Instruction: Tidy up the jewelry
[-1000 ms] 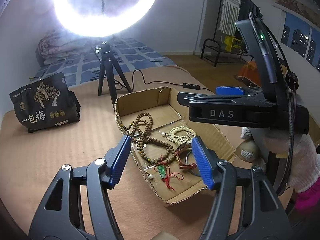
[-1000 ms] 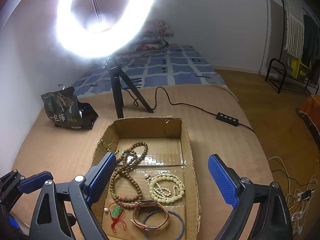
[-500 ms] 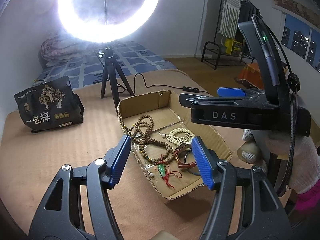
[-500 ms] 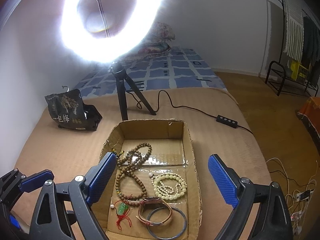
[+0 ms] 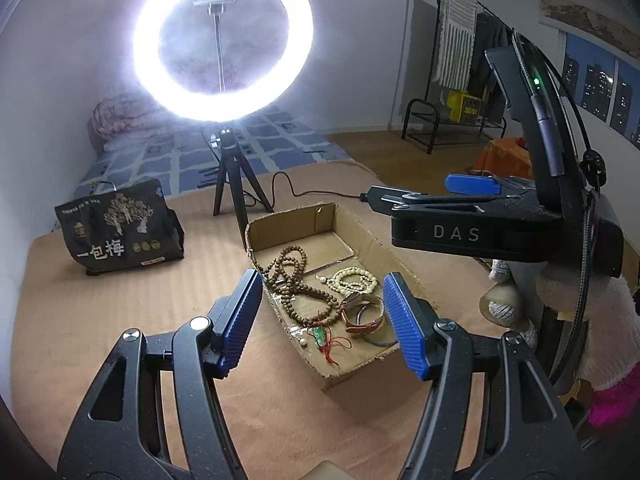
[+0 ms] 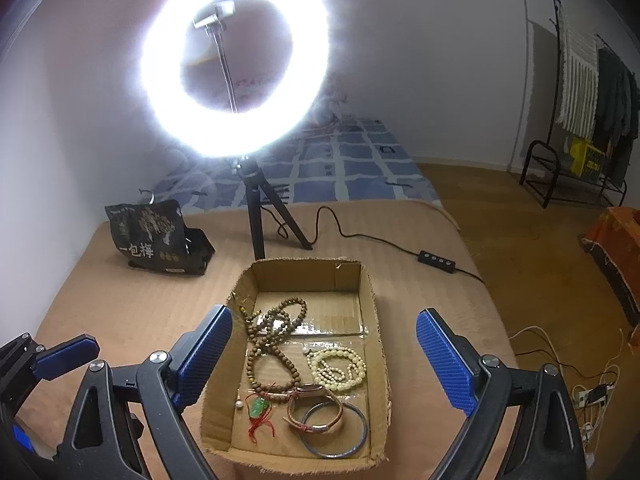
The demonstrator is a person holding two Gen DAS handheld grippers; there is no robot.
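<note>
- Currently hovering: left gripper and right gripper, both above the near end of the cardboard box, jaws spread wide, nothing pinched.
- All jewelry inside the box, which sits on a tan mat toward its near edge; ring light tripod and black snack bag farther back.
- Brown bead strand looped along the left wall side, running from mid-box toward the near end.
- White bead bracelet just right of it, a loose pearl near the left wall.
- Green pendant with red cord at the near left; leather watch strap overlapping a thin blue bangle at the near right.
- Task looks barely begun: nothing lifted, no sorting visible.
- Risk, tangle: brown strand touches the red cord, so lifting one likely drags the other.
- Risk, double grab: strap lies on the bangle; a wide pinch may take both or flip the bangle out.
- Risk, slip: round beads and the thin bangle give ribbed jaws little to bite; the strand may slide free.
- Risk, box shift: light cardboard with low walls, a jaw catching the rim could tip or push it.
- Risk, glare from the ring light washing out small items like the pearl.
</note>
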